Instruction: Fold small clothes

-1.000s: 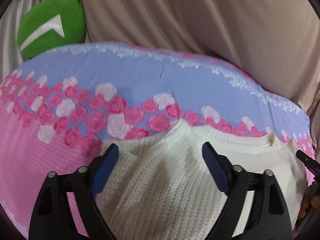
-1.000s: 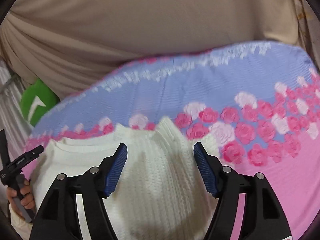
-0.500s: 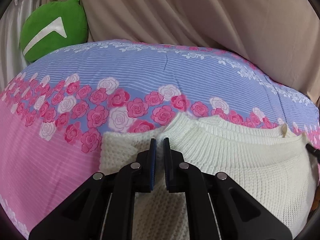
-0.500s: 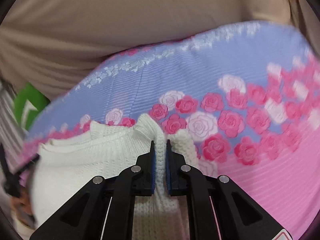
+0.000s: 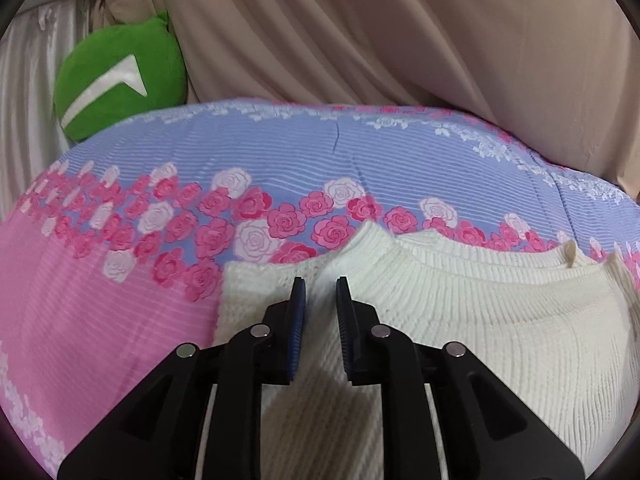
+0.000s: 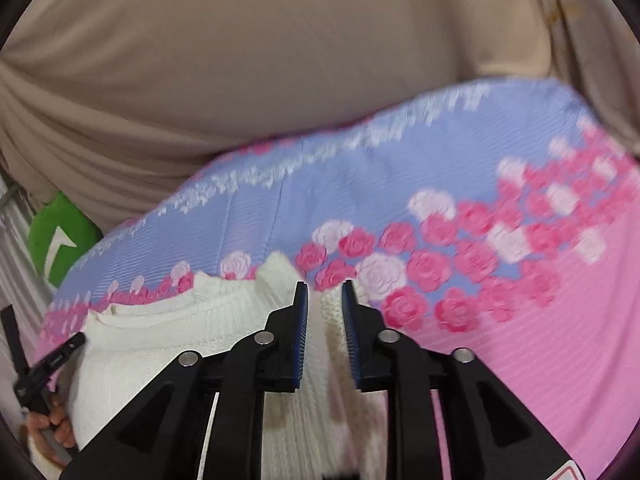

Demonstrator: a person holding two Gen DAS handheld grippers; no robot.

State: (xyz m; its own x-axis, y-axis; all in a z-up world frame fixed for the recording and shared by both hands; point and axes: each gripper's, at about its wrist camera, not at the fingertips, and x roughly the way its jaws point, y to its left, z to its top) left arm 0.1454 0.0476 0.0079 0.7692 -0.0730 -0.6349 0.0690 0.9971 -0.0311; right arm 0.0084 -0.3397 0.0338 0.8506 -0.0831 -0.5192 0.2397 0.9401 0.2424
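Both claws (image 5: 320, 292) angled onto sweater (image 5: 460, 320)

Left black two-finger gripper with blue pads (image 5: 320, 304): I have it angled downward, jaws opening, a narrow gap between the pads, cream knit lying in that gap, pads not pressing it. Right black two-finger gripper with blue pads (image 6: 325, 306): angled downward, jaws opening, slightly wider gap, knit fabric between the pads, unpressed. My bare left hand (image 6: 50, 426) grips its handle at frame edge.
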